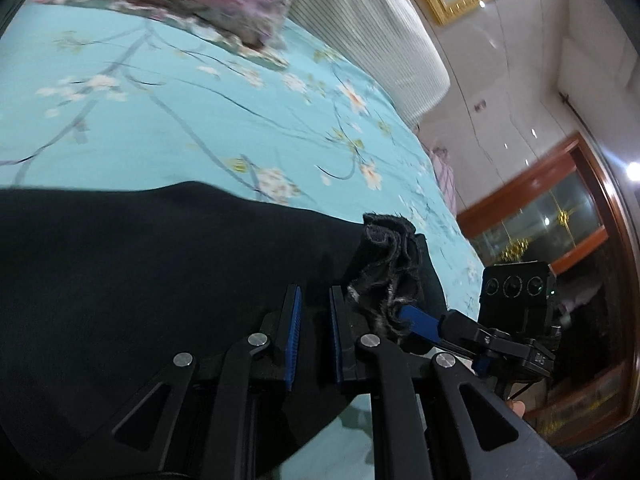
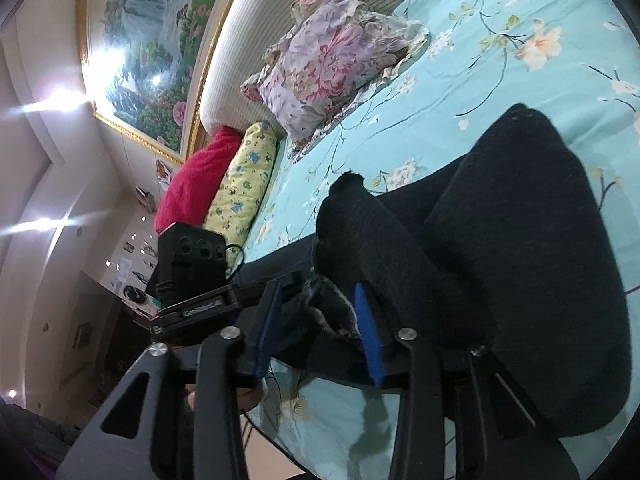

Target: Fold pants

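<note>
Your black pants lie on the bed, spread over the turquoise flowered sheet near its front edge. In the right wrist view the pants rise in thick rounded folds, with a bunched end standing up between them.

Your left tool sits over the dark cloth with its blue pads set narrowly apart; cloth shows in the gap, but you cannot tell whether the pads pinch it. Just to its right, your right tool pokes a blue pad into a frayed, crumpled hem of the pants. In its own view your right tool has its pads a moderate way apart, with a wad of the fuzzy hem between them, touching both; a firm grip cannot be confirmed.

The camera block on the right tool shows small white markings on its mount, too blurred to read. The same goes for the label on the mount below the other camera block.

Farther off, a flowered pillow rests against the ribbed white headboard, with a yellow printed bolster and a red blanket beside it. A gold-framed landscape painting hangs above.
</note>
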The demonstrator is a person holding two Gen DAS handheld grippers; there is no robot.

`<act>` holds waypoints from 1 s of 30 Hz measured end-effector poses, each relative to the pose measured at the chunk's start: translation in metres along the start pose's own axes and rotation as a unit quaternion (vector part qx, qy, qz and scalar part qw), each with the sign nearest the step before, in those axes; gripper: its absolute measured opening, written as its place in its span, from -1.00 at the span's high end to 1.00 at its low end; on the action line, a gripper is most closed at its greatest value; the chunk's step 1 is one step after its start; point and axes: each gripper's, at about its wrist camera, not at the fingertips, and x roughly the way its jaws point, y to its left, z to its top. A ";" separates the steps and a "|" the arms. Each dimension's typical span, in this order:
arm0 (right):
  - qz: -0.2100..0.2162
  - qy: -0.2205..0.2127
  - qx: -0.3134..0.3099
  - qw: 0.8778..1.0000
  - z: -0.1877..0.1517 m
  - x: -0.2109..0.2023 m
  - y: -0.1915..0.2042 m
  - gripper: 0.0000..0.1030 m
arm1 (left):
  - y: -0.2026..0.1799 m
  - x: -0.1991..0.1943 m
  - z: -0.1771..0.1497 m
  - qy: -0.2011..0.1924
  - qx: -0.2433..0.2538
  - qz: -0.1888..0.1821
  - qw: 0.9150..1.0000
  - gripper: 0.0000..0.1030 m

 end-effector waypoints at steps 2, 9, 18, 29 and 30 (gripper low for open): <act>0.000 0.002 -0.003 1.000 -0.001 0.003 0.002 0.12 | 0.003 -0.013 -0.006 -0.011 -0.010 0.004 1.000 0.78; 0.018 0.012 -0.017 1.000 -0.004 0.006 0.019 -0.06 | 0.005 -0.043 -0.023 -0.037 -0.028 0.035 0.998 0.78; 0.029 0.008 -0.033 0.999 0.001 0.003 0.036 -0.06 | 0.003 -0.072 -0.043 -0.073 -0.050 0.062 0.994 0.78; 0.039 0.025 -0.056 0.997 0.007 0.020 0.055 -0.06 | 0.016 -0.112 -0.067 -0.111 -0.086 0.086 0.986 0.68; 0.038 0.028 -0.059 0.997 0.007 0.023 0.057 -0.06 | 0.016 -0.115 -0.068 -0.116 -0.088 0.094 0.985 0.68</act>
